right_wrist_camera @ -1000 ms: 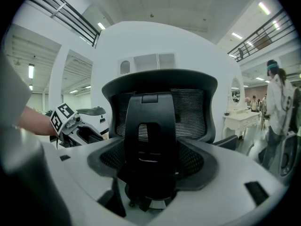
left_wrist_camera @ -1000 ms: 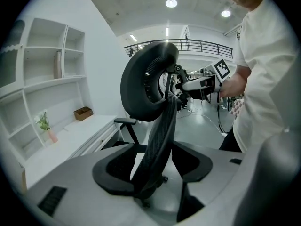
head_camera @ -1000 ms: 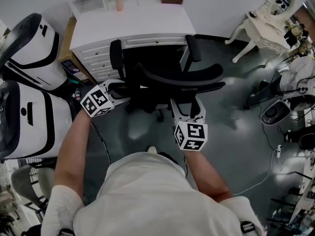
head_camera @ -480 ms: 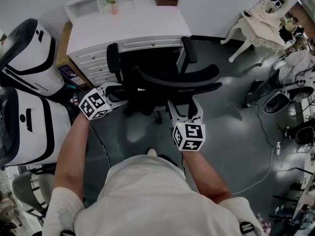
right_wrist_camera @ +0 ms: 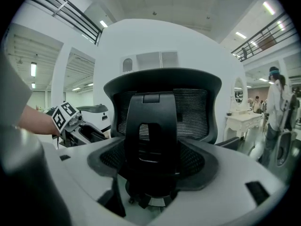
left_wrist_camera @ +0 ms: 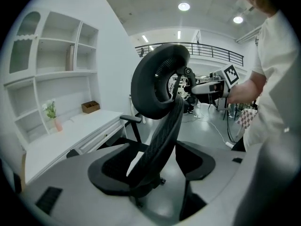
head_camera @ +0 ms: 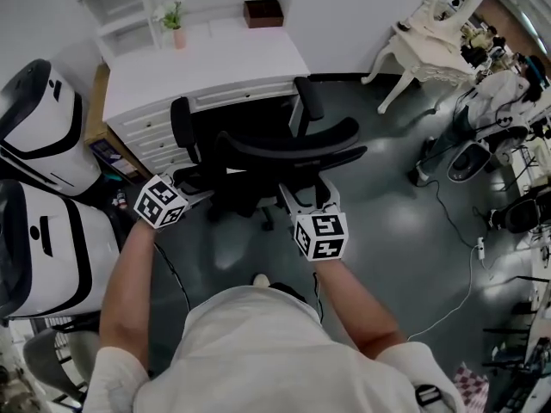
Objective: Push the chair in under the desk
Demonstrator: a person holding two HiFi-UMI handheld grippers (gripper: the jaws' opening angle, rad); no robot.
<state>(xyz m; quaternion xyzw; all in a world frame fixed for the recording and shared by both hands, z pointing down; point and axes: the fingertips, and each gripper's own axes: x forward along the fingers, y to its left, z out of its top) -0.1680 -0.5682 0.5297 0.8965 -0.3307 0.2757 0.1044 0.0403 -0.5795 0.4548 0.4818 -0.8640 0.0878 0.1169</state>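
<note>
The chair (head_camera: 258, 157) is found partly under the desk (head_camera: 215, 58). The left gripper (head_camera: 196, 196), its jaws just opened, straddles the backrest edge (left_wrist_camera: 162, 140) unclamped. The right gripper (head_camera: 308, 198) is spread astride the rear spine (right_wrist_camera: 151, 140).

Chair (head_camera: 284, 144) before worktop (head_camera: 224, 63)
The chair stands close against the worktop's front edge; behind the chair, on the worktop, a plant (head_camera: 177, 31) left, a box (head_camera: 263, 12) right.

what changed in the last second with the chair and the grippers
The left gripper has just been opening its jaws wider around the side edge of the black mesh office chair; it grips nothing. The chair stays at the white desk, and the right gripper stays open at its back.
</note>
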